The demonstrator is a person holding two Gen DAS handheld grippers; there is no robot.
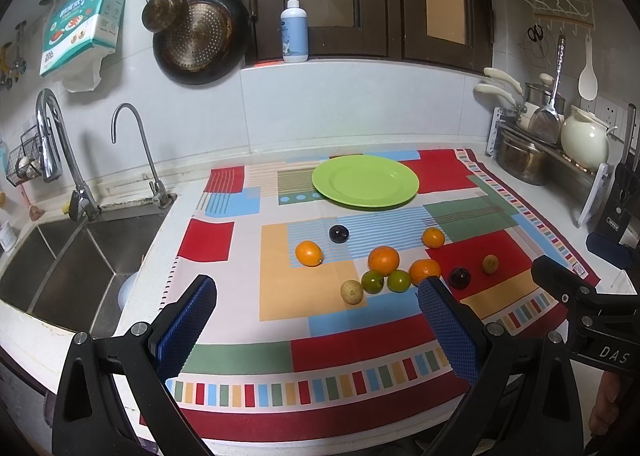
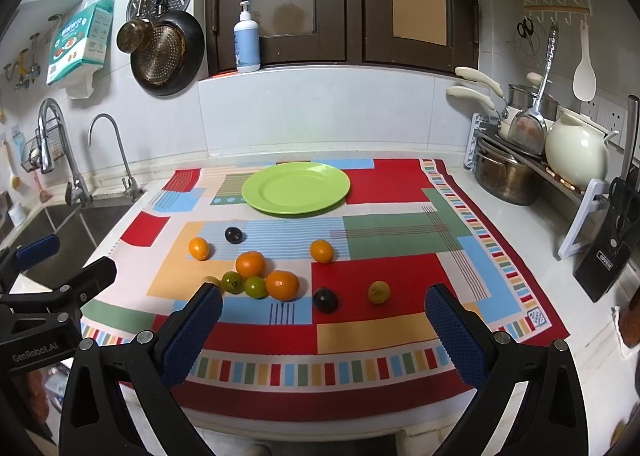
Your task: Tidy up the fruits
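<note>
Left wrist view: both grippers [image 1: 316, 320] [image 2: 324, 320] hover level, fingers apart

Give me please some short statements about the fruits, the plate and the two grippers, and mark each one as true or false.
1. The green plate has no fruit on it. True.
2. The left gripper holds an orange. False: its fingers are apart, with nothing between them.
3. Two green fruits lie side by side on the cloth. True.
4. The right gripper is shut. False: it is open.
5. Two dark plums lie on the cloth, one near the plate, one closer to the grippers. True.
</note>
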